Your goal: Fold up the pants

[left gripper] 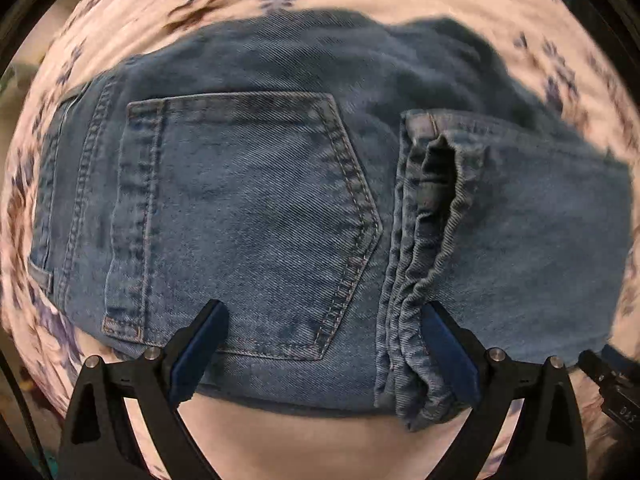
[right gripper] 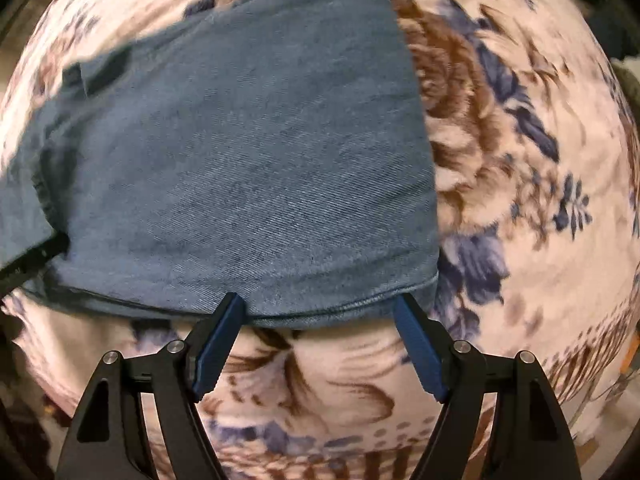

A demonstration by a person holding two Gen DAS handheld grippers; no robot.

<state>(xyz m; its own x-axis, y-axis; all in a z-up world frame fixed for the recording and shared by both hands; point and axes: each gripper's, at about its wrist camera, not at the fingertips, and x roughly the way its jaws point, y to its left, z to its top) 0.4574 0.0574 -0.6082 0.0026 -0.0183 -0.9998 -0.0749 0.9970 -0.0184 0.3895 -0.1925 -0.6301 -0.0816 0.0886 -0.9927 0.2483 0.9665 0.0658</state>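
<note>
Blue denim pants point(left gripper: 260, 208) lie folded on a floral blanket. In the left wrist view a back pocket point(left gripper: 240, 220) faces up, and the leg hems point(left gripper: 416, 264) lie folded over beside it. My left gripper point(left gripper: 324, 312) is open, its jaws spread over the pants' near edge, one finger point(left gripper: 448, 344) against the hems. In the right wrist view the folded leg panel point(right gripper: 240, 168) fills the middle. My right gripper point(right gripper: 320, 306) is open at its near folded edge, holding nothing. The right gripper's tip shows at the left view's lower right point(left gripper: 608, 376).
The floral blanket point(right gripper: 520, 160) in white, brown and blue covers the whole surface around the pants. The left gripper's finger shows at the right view's left edge point(right gripper: 36, 260). Dark objects sit at the far rims of both views.
</note>
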